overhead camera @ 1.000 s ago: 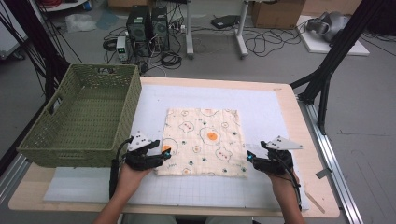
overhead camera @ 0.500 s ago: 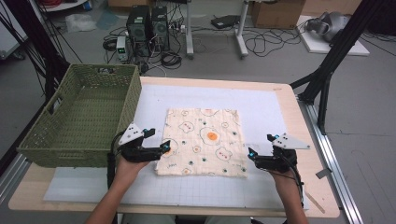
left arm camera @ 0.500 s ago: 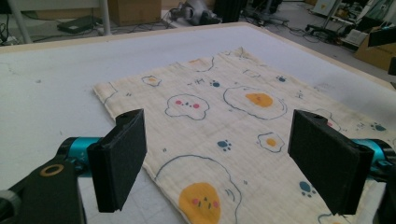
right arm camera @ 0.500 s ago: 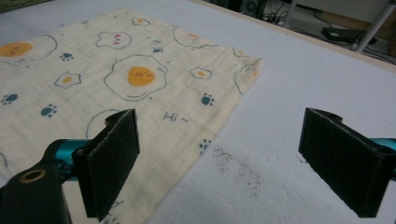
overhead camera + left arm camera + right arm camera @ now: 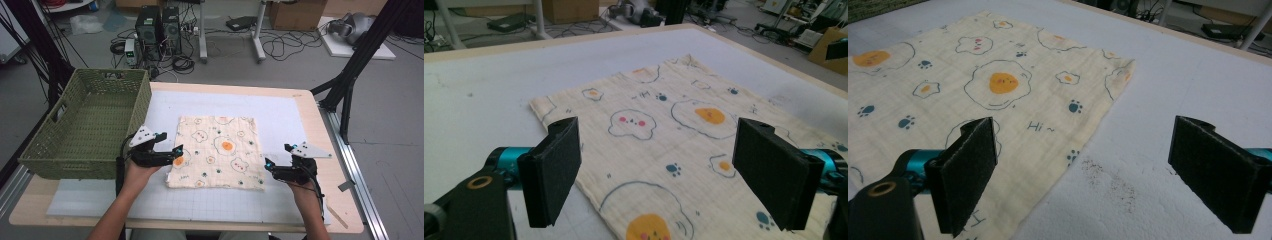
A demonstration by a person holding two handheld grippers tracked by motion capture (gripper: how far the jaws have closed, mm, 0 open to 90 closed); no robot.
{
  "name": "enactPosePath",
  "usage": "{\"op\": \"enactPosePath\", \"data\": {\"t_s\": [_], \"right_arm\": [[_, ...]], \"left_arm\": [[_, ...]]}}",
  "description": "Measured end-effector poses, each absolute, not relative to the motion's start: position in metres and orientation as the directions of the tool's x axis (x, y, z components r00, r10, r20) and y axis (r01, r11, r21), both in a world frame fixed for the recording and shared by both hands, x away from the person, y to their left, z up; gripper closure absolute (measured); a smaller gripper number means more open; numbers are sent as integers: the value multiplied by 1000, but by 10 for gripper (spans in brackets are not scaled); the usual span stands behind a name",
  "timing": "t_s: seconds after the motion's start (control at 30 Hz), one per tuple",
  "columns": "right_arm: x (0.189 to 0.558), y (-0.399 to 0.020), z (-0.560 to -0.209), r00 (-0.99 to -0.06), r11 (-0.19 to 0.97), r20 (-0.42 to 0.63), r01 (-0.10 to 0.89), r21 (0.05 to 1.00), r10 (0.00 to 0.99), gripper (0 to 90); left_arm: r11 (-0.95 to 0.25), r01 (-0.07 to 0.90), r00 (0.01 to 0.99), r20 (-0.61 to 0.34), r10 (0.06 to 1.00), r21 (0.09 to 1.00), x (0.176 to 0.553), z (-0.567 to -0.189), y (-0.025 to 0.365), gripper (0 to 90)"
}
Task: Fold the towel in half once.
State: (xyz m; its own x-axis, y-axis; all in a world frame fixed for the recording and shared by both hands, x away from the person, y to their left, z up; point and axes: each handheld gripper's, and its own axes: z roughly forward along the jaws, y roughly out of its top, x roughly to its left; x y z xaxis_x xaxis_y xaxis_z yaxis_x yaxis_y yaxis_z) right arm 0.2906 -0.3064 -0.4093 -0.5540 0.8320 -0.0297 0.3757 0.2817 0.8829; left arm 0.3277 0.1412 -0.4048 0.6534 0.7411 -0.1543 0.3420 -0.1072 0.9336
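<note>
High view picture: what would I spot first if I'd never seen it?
Probably the cream cloth printed with fried eggs, lying flat mid-table. An open gripper waits at each near corner, left gripper and right gripper. A big green basket stands at the table's left edge.

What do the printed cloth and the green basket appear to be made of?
The printed cloth looks like thin, matte woven cotton, perhaps muslin: a fine crinkled weave shows in the left gripper view, and it lies limp and flat. The green basket looks like woven wicker or moulded plastic imitating it; the regular plaited strands are visible, but which one is unclear.
</note>
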Motion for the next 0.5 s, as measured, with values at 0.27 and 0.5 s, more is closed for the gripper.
{"op": "enactPosePath", "data": {"t_s": [0.27,0.5], "right_arm": [[294,-306,-410,-559,278,-19,381,882,829,114],[298,-307,-412,-567,274,1,399,875,823,114]], "left_arm": [[-103,345,652,-159,741,933,355,-396,134,203],[-96,398,621,-191,760,912,389,-399,127,200]]}}
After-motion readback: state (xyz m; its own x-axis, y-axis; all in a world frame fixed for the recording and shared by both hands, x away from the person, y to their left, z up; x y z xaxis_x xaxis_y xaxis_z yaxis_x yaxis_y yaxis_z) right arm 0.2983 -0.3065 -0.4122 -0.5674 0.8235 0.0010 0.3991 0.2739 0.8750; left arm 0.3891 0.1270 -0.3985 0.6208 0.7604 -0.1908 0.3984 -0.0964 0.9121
